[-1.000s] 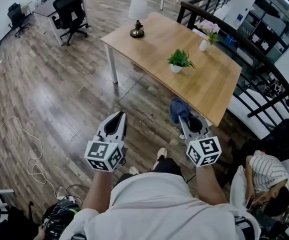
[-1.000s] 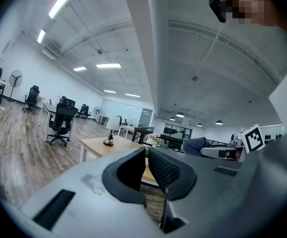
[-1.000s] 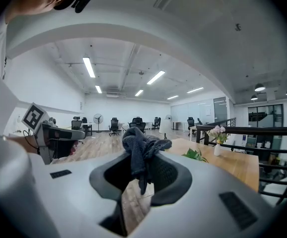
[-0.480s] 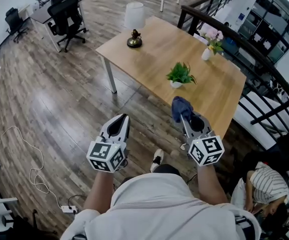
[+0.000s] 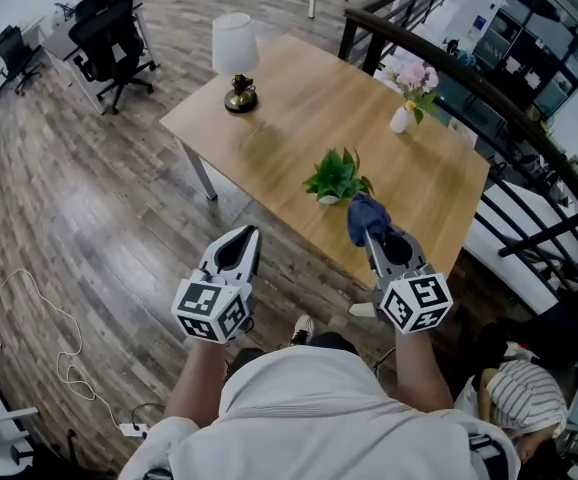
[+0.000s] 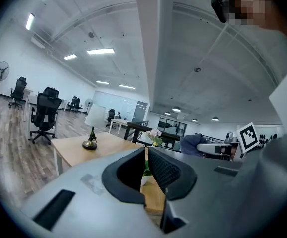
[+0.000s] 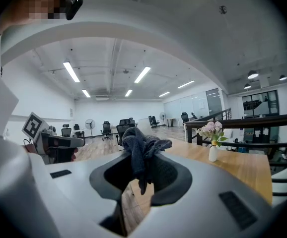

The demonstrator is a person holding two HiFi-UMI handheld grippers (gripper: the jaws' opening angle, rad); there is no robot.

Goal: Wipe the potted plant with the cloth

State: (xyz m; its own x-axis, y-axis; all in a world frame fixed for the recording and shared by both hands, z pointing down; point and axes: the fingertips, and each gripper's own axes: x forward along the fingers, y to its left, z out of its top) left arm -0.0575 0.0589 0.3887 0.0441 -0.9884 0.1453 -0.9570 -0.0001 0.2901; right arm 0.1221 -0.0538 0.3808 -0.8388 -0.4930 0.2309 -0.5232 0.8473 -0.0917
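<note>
From the head view, both forearms reached forward from a white shirt, roughly level with each other and elbows bent. The left gripper [image 5: 241,240] hung over the wood floor [image 5: 89,198], short of the table [image 5: 289,103], with its marker cube toward the camera. The right gripper [image 5: 373,236] reached over the table's near edge. It held the dark blue cloth [image 5: 365,211] bunched up at its tips. The cloth sat just beside the potted plant [image 5: 336,177], at the plant's right; whether the two touched could not be told. A lamp [image 5: 234,56] stood near the far left corner of the table, and a small vase of flowers [image 5: 405,93] stood toward the right edge by the dark railing [image 5: 439,63].

In the left gripper view, the left gripper [image 6: 146,155] pointed nearly level at the table [image 6: 74,150]. Its jaws met at the tips with nothing clamped. Through the slit below them showed a sliver of the potted plant [image 6: 146,168]. The cloth [image 6: 192,144] appeared off to the right.

In the right gripper view, the right gripper [image 7: 140,157] had its jaws closed on the cloth [image 7: 139,142], which rose in a crumpled knot above them, with an end dangling between them. The vase of flowers [image 7: 211,143] stood beyond on the table [image 7: 238,165].
</note>
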